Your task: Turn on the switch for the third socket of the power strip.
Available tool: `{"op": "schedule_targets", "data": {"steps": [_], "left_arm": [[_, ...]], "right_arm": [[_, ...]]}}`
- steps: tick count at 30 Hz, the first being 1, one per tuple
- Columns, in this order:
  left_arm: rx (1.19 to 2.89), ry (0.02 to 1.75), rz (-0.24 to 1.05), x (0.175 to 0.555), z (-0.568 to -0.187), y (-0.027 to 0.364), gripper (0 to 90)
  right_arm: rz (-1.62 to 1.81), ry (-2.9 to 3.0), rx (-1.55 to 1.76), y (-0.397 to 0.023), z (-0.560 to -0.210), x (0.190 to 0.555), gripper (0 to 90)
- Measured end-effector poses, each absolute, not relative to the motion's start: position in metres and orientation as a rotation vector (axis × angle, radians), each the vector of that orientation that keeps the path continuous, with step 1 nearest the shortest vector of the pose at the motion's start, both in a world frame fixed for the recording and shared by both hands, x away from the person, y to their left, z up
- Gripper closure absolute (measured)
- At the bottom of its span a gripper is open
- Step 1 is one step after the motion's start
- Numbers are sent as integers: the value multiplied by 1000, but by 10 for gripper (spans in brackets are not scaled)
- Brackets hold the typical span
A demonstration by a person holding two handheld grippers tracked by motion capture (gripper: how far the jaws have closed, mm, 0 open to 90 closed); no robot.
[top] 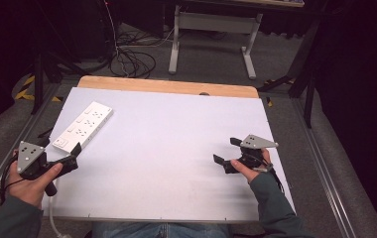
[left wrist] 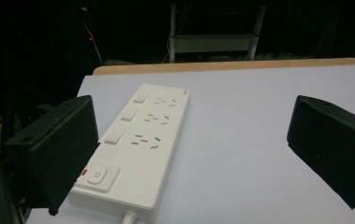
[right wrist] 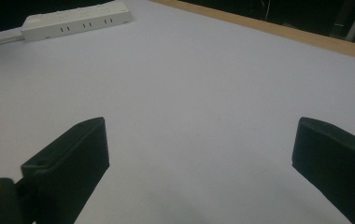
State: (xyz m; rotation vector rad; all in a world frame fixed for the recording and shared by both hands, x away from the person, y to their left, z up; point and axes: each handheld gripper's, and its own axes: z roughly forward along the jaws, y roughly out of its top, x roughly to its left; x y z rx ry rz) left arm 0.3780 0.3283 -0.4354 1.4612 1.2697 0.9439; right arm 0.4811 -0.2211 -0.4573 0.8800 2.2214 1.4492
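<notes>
so both jaws gape empty, left gripper at the near left edge beside the strip, probably lined up to reach it, right gripper idling by the right edge.

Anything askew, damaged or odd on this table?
Nothing stands out. The white plastic power strip lies flat, diagonal, at the far left of the white table top, sockets empty. Left gripper and right gripper are open, holding nothing.
</notes>
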Motion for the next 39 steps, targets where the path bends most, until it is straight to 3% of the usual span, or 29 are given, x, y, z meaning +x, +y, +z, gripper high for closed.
{"op": "schedule_targets", "data": {"steps": [21,39], "left_arm": [[1437,1284,971,379,-434,328,80],[1451,1295,988,379,-434,330,340]], "right_arm": [[1451,2219,889,-222,-457,481,44],[1455,2215,892,-223,-456,481,43]]}}
